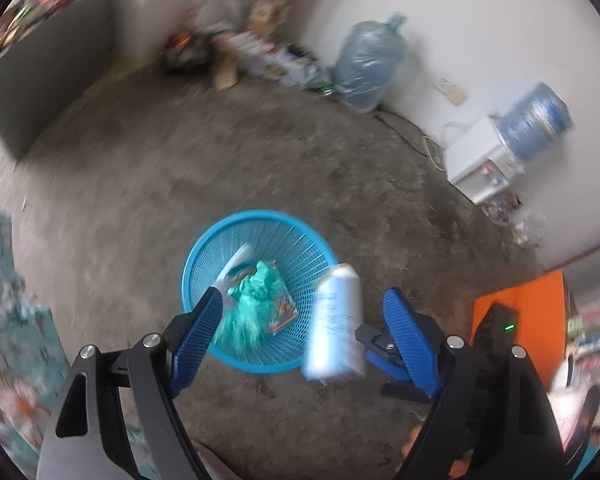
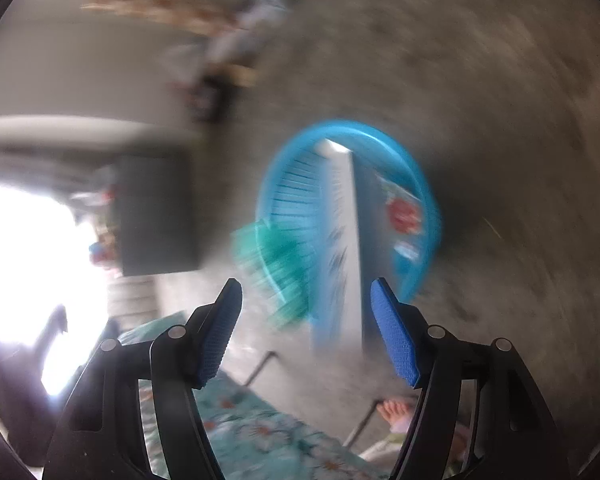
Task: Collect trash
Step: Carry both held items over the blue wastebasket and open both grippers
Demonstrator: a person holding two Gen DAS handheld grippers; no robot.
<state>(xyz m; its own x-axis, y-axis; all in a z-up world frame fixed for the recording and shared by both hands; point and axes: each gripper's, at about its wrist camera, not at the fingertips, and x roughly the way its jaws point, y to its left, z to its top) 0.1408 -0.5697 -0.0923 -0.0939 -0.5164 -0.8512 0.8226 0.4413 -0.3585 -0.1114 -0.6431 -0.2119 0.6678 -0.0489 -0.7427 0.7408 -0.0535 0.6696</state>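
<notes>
Both grippers are over the blue mesh basket (image 1: 260,292) on the concrete floor (image 1: 180,160), pointing down at it. The left gripper (image 1: 304,320) is spread wide, pads touching nothing, and a white can (image 1: 334,324) blurs loose between them, just over the basket's near right rim. The right gripper (image 2: 306,308) is released too, a flat white carton (image 2: 346,248) streaking free between its fingers toward the basket, beside a crumpled green bag (image 2: 278,256).
</notes>
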